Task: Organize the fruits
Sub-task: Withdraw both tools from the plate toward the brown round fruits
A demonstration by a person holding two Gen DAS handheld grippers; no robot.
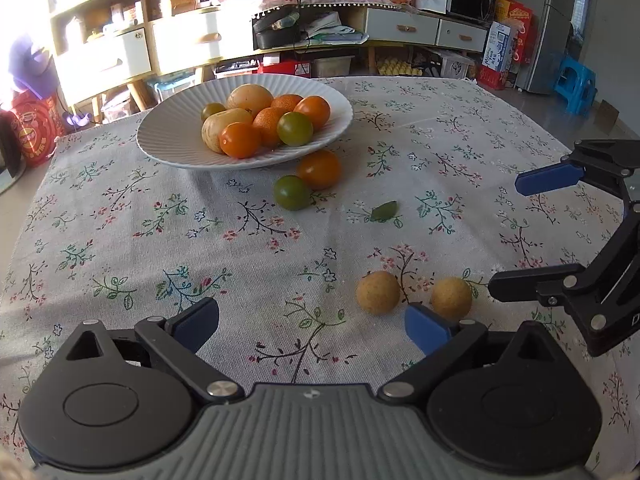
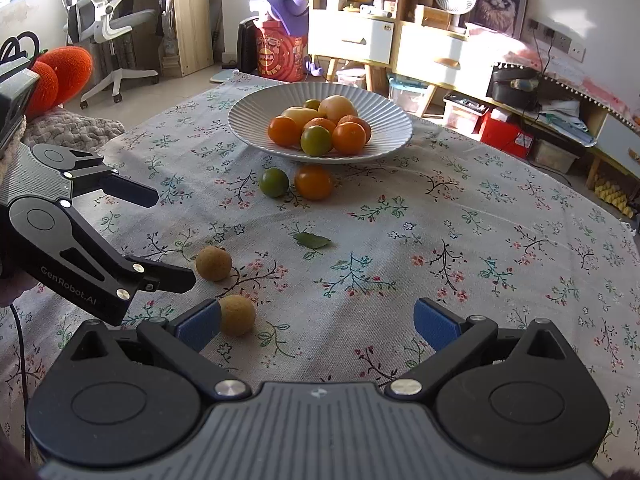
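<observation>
From the left wrist view, the left gripper (image 1: 312,326) hovers low over the flower-printed grey tablecloth (image 1: 160,216) with its blue-padded fingers spread wide and nothing between them. Two small round tan fruits (image 1: 378,293) (image 1: 451,297) lie just ahead of its right finger, which touches neither. Farther off, a ribbed white plate (image 1: 168,140) holds a heap of orange, green and pale yellow fruits, and just beside its near rim sit a loose orange fruit (image 1: 319,169) and a loose green fruit (image 1: 291,192), touching each other. A small green leaf (image 1: 383,212) lies between the two groups. The right gripper (image 1: 508,232) enters from the right, also wide apart. From the right wrist view, the right gripper (image 2: 318,322) is empty, its left pad (image 2: 200,326) just beside one tan fruit (image 2: 237,315); the other (image 2: 214,263) lies near the left gripper's (image 2: 176,240) lower fingertip.
</observation>
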